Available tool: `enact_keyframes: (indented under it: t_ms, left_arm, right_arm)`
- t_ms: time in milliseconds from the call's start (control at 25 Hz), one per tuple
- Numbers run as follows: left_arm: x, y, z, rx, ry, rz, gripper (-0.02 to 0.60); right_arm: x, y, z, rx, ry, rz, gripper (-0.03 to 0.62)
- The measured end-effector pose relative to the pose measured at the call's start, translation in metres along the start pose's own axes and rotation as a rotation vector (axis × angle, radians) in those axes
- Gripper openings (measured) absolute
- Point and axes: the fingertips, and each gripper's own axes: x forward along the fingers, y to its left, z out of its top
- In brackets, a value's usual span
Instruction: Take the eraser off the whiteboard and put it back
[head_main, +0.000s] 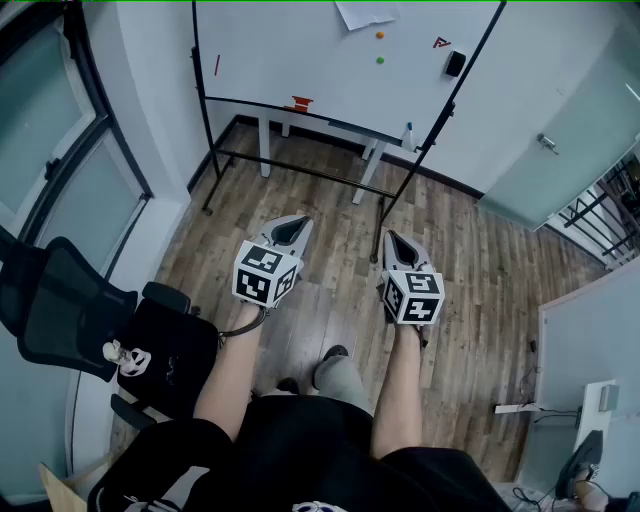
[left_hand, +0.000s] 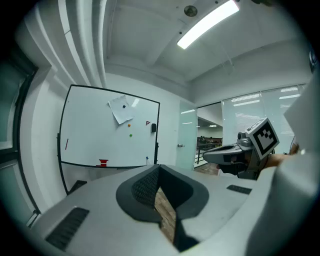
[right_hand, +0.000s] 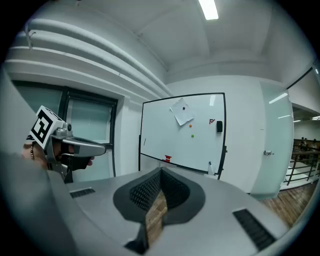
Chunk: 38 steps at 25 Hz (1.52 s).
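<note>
At whiteboard (head_main: 300, 50) upper right edge: eraser (head_main: 455, 63) stuck on, untouched. Left gripper (head_main: 296, 224), right gripper (head_main: 393, 240) side by side over floor (head_main: 480, 260), well apart from board, aimed at it. Fingers (right_hand: 150, 192) of both clenched, empty: likely approach posture. Pickup not yet begun.

Whiteboard (head_main: 290, 50) w/ eraser (head_main: 455, 64), magnets (head_main: 379, 35), paper (head_main: 365, 13)
</note>
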Motion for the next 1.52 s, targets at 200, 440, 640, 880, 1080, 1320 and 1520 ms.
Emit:
enact_keyframes:
  t_ms: [200,440,640,880,1080,1320,1520]
  left_arm:
    - [0.009,-0.003,0.001,0.021,0.006,0.0,0.021]
    - [0.036,0.0,0.002,0.038,0.027,-0.003,0.021]
    - [0.074,0.004,0.005,0.059,0.042,-0.005,0.021]
    - [0.141,0.02,0.02,0.086,0.053,-0.018,0.021]
    - [0.203,0.029,0.047,0.105,0.047,-0.03,0.021]
    - [0.269,0.038,0.072,0.113,0.04,-0.026,0.021]
    - [0.307,0.048,0.085,0.106,0.034,-0.016,0.021]
  right_arm:
    - [0.001,-0.01,0.003,0.031,-0.024,-0.004,0.025]
    - [0.012,-0.036,-0.002,0.047,-0.03,-0.022,0.025]
    - [0.034,-0.073,-0.01,0.073,-0.034,-0.037,0.025]
    - [0.079,-0.122,0.0,0.088,-0.059,-0.047,0.025]
    - [0.117,-0.168,0.019,0.074,-0.066,-0.054,0.025]
    - [0.157,-0.228,0.036,0.083,-0.072,-0.066,0.025]
    - [0.186,-0.267,0.038,0.086,-0.065,-0.072,0.025]
